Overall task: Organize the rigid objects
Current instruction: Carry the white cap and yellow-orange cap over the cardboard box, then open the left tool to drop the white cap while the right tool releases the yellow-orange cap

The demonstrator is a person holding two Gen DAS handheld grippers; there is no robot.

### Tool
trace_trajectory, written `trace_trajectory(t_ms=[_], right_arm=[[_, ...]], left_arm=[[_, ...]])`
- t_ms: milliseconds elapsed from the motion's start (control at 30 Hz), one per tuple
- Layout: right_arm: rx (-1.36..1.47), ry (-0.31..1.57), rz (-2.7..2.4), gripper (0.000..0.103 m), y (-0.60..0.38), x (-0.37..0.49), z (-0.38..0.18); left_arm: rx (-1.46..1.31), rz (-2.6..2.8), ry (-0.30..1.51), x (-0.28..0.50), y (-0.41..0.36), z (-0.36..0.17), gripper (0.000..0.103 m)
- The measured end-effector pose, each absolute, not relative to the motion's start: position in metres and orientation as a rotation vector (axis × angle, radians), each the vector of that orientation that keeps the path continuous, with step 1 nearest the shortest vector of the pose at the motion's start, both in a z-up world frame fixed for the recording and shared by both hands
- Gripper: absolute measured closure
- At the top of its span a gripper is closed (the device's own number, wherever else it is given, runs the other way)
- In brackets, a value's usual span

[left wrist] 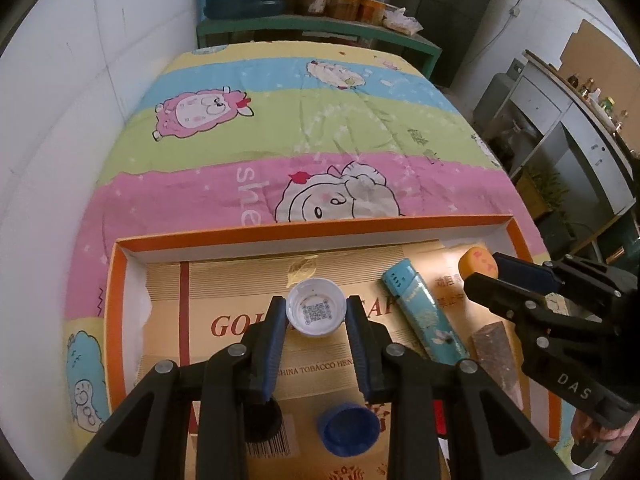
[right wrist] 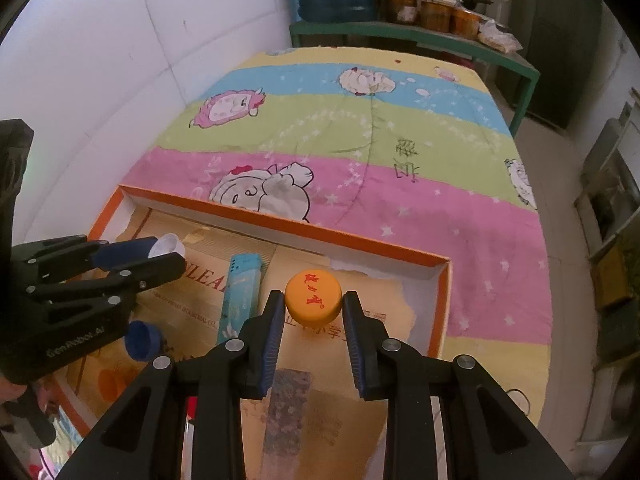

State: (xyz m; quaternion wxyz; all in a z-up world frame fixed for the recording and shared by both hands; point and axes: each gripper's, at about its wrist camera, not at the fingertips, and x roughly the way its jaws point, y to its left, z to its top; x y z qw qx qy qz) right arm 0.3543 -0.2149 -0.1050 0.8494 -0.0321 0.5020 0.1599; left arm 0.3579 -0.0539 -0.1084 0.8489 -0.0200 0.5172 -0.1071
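Note:
My left gripper (left wrist: 317,312) is shut on a white bottle cap (left wrist: 316,307), its hollow side with a QR code facing up, held over the orange-rimmed box (left wrist: 312,231). My right gripper (right wrist: 313,306) is shut on an orange bottle cap (right wrist: 313,298) with red lettering, over the box's right part. The orange cap also shows in the left wrist view (left wrist: 477,263), and the white cap in the right wrist view (right wrist: 168,246). A blue cap (left wrist: 347,429) and a teal lighter (left wrist: 424,312) lie in the box.
The box is lined with tan cardboard (left wrist: 224,280) and rests on a striped cartoon-sheep quilt (left wrist: 280,128). A speckled brown slab (right wrist: 286,412) and a black cap (left wrist: 262,420) lie in the box. A white wall stands left, green shelves (left wrist: 320,26) behind.

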Motion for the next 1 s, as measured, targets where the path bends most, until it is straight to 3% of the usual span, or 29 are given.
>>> trace_trajectory(t_ms=[700,767,833,900,1000], right_arm=[[-0.101,1.063,0.331,0.072,-0.209,0.358,-0.124],[-0.119,1.058,0.331,0.072,-0.207,0.357,-0.123],[-0.122,1.057,0.33,0.071,-0.207,0.355,-0.123],[-0.119,1.053,0.333,0.063,-0.206,0.354,-0.122],[-0.126,1.049,0.322,0.051,-0.204,0.352,-0.123]], left_arm=[[-0.035,-0.241,1.053,0.357,-0.054,-0.117,0.072],[-0.072,-0.255,1.048,0.357,-0.049,-0.117,0.071],[-0.086,-0.256,1.042,0.357,-0.046,-0.116,0.062],[-0.091,-0.256,1.036,0.356,-0.045,-0.116,0.055],[-0.108,-0.27,1.031,0.354,-0.043,-0.114,0.053]])
